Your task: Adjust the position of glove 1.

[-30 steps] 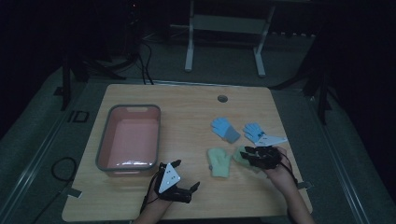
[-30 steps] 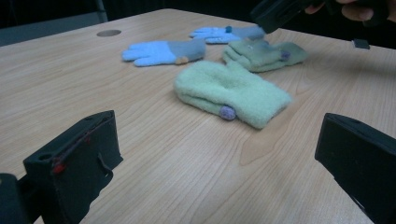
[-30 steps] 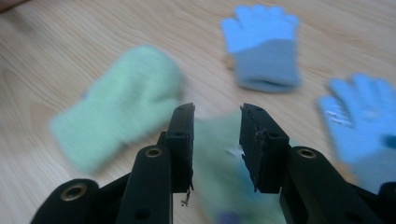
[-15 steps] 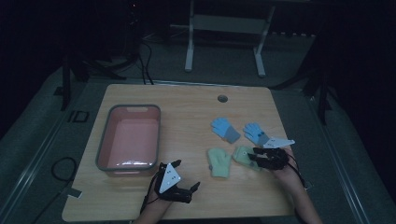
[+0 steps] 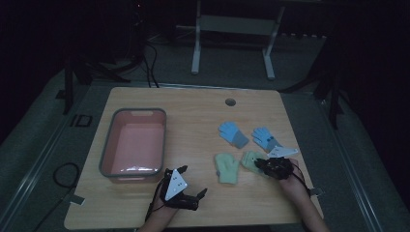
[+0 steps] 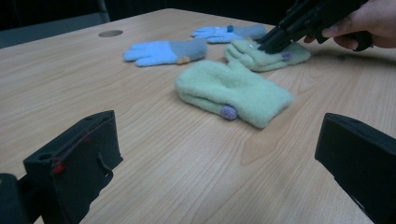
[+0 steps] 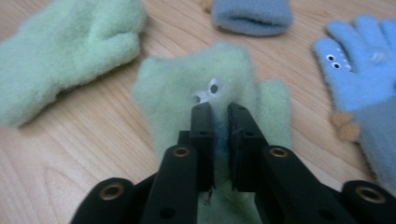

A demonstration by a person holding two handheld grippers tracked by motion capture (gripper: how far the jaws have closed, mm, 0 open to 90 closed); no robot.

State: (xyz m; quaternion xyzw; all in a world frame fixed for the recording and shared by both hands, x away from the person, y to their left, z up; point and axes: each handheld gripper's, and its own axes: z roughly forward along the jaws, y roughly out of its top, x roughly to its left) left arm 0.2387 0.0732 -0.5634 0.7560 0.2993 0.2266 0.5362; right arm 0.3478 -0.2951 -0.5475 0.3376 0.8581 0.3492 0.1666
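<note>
A: Dim room, wooden worktop (image 5: 193,111). Status of my near tools?

B: I have the left tool (image 5: 186,197) resting at the near edge, jaws wide apart, holding nothing. My right tool (image 7: 219,109) has its jaws nearly closed, pinching a fold of the green mitten with eyes (image 7: 205,84), which lies flat at near right.

A: Procedure?

B: I judge the grip shallow. Confirm fabric is fully between the jaws before lifting; raise straight up.

A: Obstructions?

B: Second green mitten (image 5: 227,166) lies just beside it. Two blue gloves (image 5: 233,134) (image 5: 265,137) lie beyond. Pink tub (image 5: 137,142) sits at far left, well apart; I see nothing standing across that path.
</note>
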